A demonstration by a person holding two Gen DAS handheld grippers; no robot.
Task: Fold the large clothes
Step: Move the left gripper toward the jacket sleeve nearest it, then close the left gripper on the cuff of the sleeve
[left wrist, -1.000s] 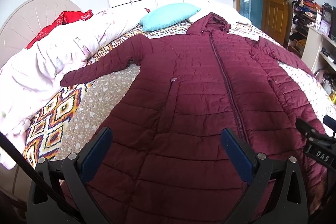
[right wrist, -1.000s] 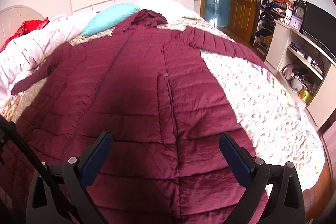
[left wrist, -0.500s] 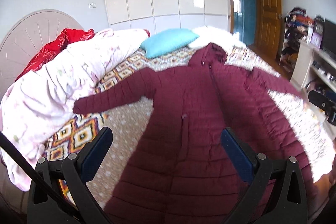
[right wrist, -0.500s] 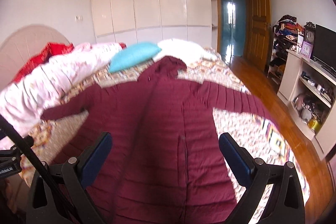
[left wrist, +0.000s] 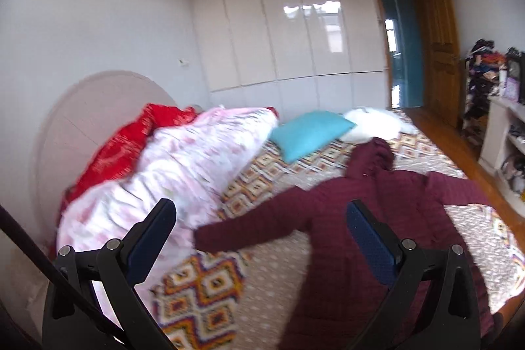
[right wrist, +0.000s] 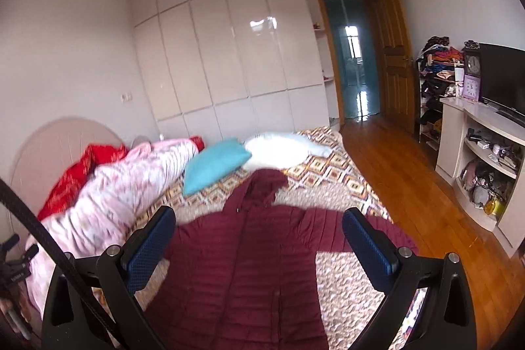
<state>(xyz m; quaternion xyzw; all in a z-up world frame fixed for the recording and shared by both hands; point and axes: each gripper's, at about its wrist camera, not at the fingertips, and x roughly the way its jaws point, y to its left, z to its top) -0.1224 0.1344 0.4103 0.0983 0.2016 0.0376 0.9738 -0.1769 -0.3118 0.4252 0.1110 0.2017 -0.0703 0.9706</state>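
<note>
Left view: I'm holding my left gripper [left wrist: 261, 238] up above the bed [left wrist: 272, 271], fingers standing wide apart, gripping nothing.
Coat, left view: the maroon coat [left wrist: 367, 238] is lying spread flat on the bed, hood pointing toward the blue pillow [left wrist: 310, 133].
Right view: I'm keeping my right gripper [right wrist: 259, 241] spread apart too, empty, hovering over the coat [right wrist: 249, 268].

A home bedroom: a bed [right wrist: 331, 173] with pillows, a white built-in wardrobe [right wrist: 229, 54] and a television [right wrist: 502, 72].
</note>
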